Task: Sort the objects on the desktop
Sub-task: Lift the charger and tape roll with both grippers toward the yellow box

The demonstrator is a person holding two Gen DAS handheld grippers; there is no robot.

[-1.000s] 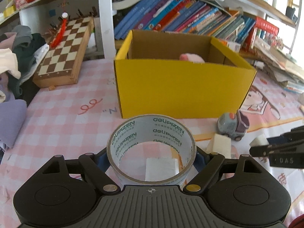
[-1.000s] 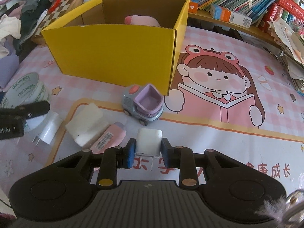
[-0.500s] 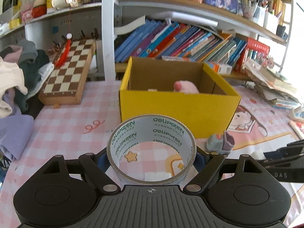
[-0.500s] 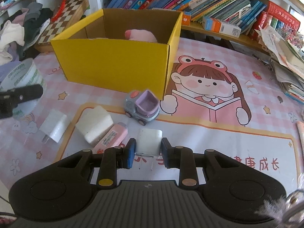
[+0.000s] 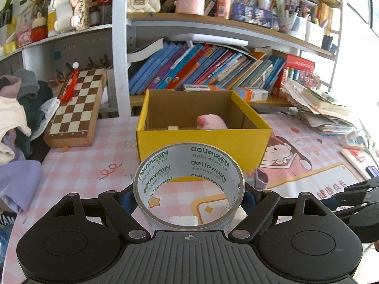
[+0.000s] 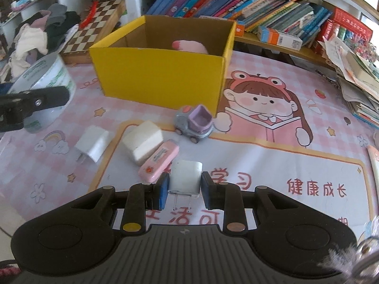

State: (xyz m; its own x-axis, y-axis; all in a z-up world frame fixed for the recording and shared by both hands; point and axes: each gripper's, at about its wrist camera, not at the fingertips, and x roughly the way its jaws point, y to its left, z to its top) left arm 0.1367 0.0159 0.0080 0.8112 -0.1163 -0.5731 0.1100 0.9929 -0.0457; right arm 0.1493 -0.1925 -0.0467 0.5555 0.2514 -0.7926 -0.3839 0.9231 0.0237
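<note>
My left gripper (image 5: 188, 195) is shut on a roll of clear tape (image 5: 189, 163) and holds it above the mat, in front of the yellow box (image 5: 203, 142). The tape also shows in the right wrist view (image 6: 45, 80). My right gripper (image 6: 185, 187) is shut on a white plug adapter (image 6: 186, 177), raised over the mat. The box (image 6: 161, 75) is open on top and holds a pink plush (image 6: 189, 46). On the mat lie a grey and purple toy car (image 6: 194, 125), a white sponge block (image 6: 142, 142), a pink eraser case (image 6: 159, 159) and another white adapter (image 6: 93, 143).
A chessboard (image 5: 75, 111) leans at the back left beside a heap of clothes (image 5: 16, 118). Books (image 5: 201, 68) fill the shelf behind the box. A stack of papers (image 5: 319, 111) sits at the right. The pink cartoon mat (image 6: 284, 142) covers the desk.
Both grippers have risen and drawn back from the box with their objects still held. The box now looks smaller and farther, and the upper shelves have come into the left view.
</note>
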